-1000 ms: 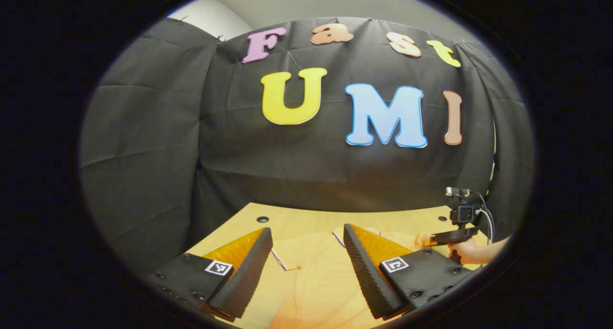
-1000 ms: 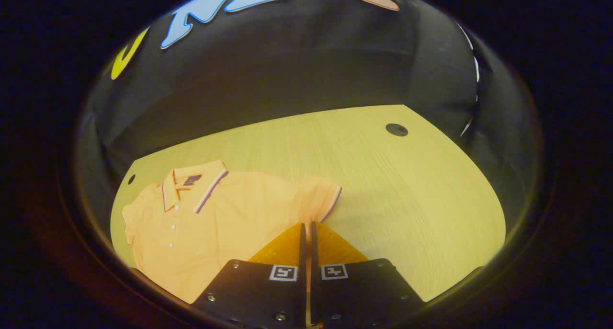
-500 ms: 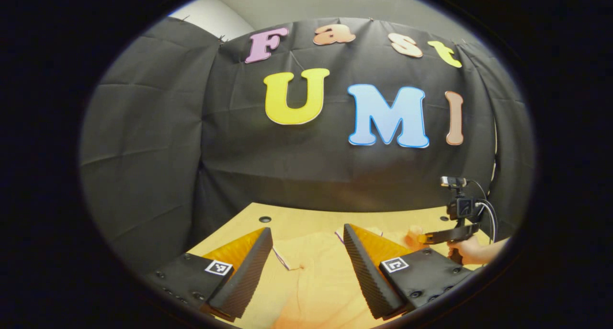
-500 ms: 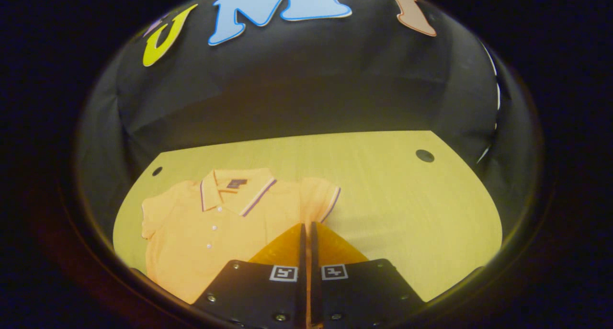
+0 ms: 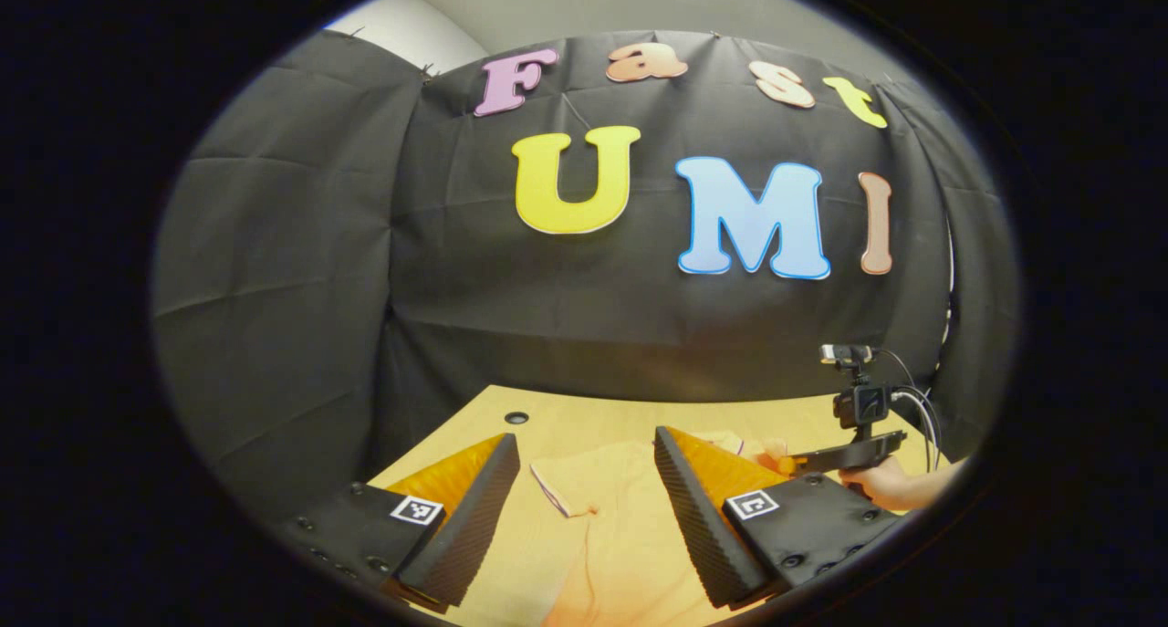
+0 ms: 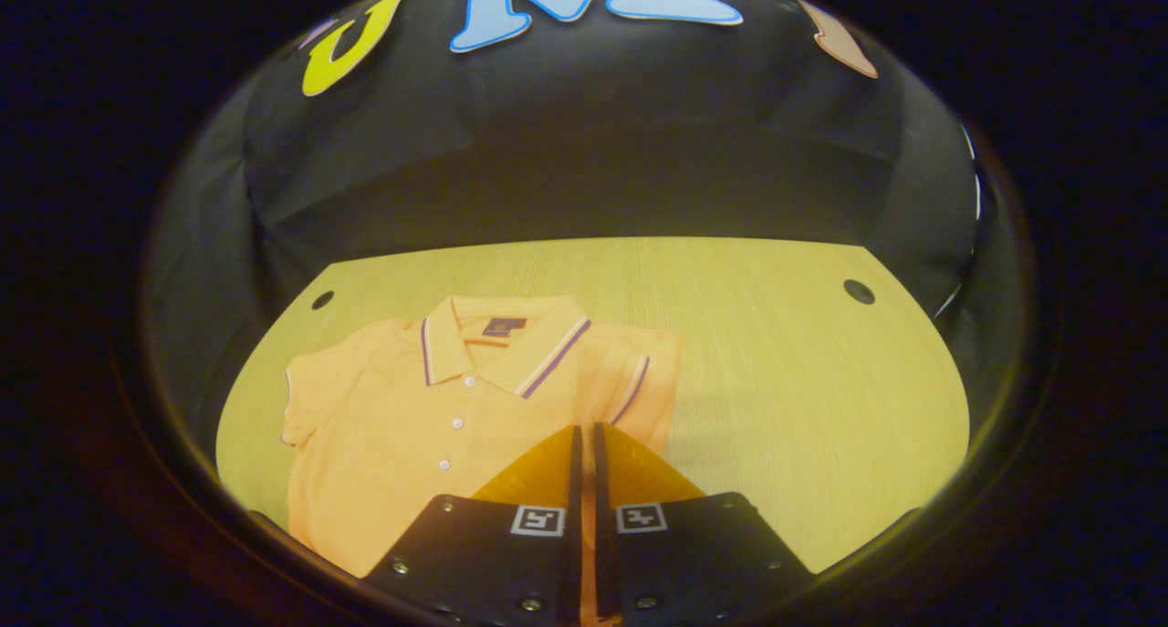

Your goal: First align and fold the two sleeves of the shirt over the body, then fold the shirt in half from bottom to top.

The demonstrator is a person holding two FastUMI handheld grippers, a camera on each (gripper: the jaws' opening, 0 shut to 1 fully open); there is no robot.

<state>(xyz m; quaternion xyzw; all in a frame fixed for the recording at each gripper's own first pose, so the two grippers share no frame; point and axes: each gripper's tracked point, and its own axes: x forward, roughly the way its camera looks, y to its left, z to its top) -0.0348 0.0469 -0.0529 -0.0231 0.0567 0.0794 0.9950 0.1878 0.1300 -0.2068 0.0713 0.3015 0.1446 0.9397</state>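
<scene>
wooden table, orange polo shirt flat on it

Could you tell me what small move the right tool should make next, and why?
Probably carry the pinched sleeve a little farther across the shirt body, then let go. The right tool looks shut with the sleeve's edge between its fingers, and that sleeve is lifted and partly folded inward, not yet flat. The left tool hangs open above the other sleeve.

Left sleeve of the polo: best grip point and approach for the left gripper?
Likely the striped cuff hem of the left sleeve. It lies flat on the table, sticking outward from the shirt body, so its free edge faces away. Bring the open left gripper down from that outer side, one finger slid under the hem, then carry it over the body.
</scene>
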